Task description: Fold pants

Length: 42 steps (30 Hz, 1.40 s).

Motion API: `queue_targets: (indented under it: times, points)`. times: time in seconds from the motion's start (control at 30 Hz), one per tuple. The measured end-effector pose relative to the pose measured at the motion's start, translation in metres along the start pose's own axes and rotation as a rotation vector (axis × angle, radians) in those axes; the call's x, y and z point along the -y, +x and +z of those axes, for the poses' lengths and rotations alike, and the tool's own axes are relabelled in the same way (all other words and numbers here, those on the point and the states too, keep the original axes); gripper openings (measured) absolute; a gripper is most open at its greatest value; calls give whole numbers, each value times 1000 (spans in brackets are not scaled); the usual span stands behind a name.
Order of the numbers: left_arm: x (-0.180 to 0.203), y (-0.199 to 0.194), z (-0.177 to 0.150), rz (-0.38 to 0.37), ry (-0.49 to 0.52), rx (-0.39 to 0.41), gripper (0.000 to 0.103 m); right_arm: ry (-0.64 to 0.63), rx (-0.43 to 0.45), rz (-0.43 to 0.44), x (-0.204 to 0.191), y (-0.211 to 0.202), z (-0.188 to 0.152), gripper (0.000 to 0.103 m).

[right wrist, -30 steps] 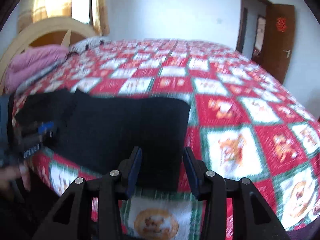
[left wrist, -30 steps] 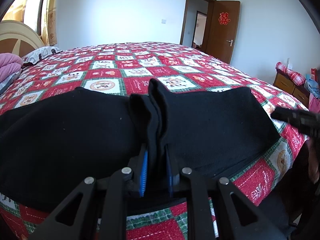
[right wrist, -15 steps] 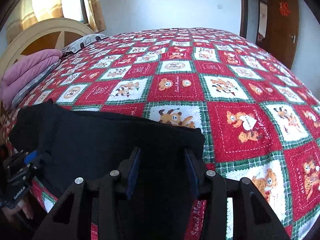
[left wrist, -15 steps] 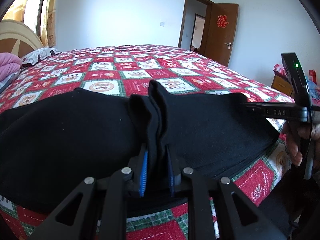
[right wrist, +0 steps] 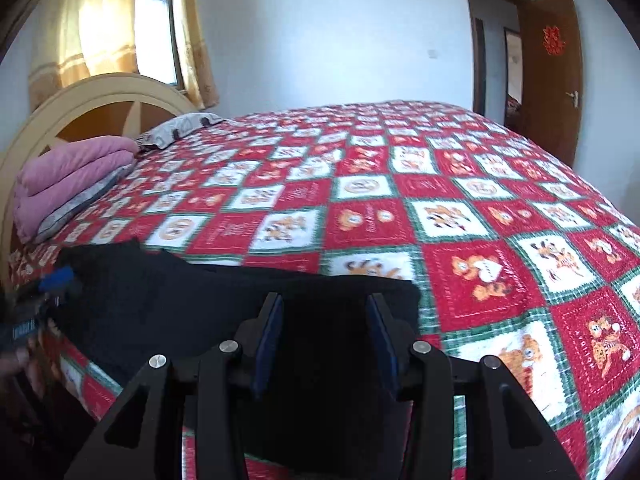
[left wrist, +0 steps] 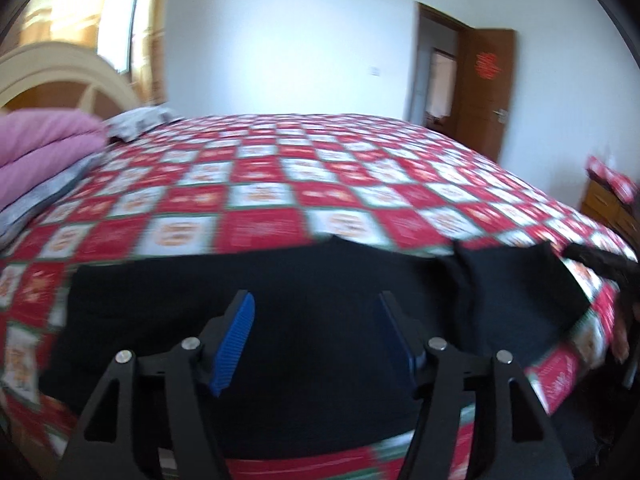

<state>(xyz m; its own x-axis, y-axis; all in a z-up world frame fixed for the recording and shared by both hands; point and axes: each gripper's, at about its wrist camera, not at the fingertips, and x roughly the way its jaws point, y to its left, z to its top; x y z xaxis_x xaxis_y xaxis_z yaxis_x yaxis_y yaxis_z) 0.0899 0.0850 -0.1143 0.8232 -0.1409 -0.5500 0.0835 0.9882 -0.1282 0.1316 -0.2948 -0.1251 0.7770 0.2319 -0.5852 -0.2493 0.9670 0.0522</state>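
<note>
Pants (left wrist: 304,344), black, lie flat along the near edge of the bed (left wrist: 320,184), on the red-and-white checked quilt (right wrist: 480,240); judged placed there so both claws can reach the cloth from the bedside. Far left, by the headboard (right wrist: 80,116): a pink folded blanket (right wrist: 68,176) and a pillow (right wrist: 180,128), well apart from the work. Left claw (left wrist: 316,332): jaws have just been opening and now stand wide, blue pads clear of the cloth, nothing between them but the flat pants lying below. Its view is motion-blurred. A raised ridge (left wrist: 460,280) shows in the cloth to its right, likely a fold line or pinch mark. Left claw points down at a shallow slant over the left part of the garment; judged between grips, seeking a new hold. Right claw (right wrist: 324,332): jaws parted to a middling gap, hovering over the right end of the pants near the corner (right wrist: 412,292); no cloth is visibly pinched, though whether the pads touch the fabric is hard to tell against black on black. It also tilts down and forward from the bedside. In the right view, the left claw's blue pad (right wrist: 60,278) shows at far left with part of a hand (right wrist: 16,360). Door (right wrist: 556,72) is open at far right.
</note>
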Motion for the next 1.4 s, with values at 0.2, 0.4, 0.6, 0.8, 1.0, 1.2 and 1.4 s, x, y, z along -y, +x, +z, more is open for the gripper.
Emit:
queue_targets:
  times: [0.2,0.4,0.6,0.8,1.0,1.2,1.4]
  points:
    - [-104,-4,6,185,-129,0,66,-90,12,52,-35,-5,-9,46]
    - [-157,16,-9,145,-250,-88,64,-118,-11,75,-51,-1,-17,46]
    - [-162,30,-21,86,-246,-111,64,-115,-25,72,-50,0,-22,46]
    - [-158,37,-19,122,-196,-112,66,-108,-31,69,-47,1,-23,46]
    - [-166,33,-18,68,-246,-120,45,-118,-28,71,-48,1,-23,46]
    - [-162,28,-14,9,-263,-127,21,-110,-33,73,-47,3,-23,46]
    - [-153,1,1,-50,-327,-57,21,-83,-21,69,-40,0,-21,46]
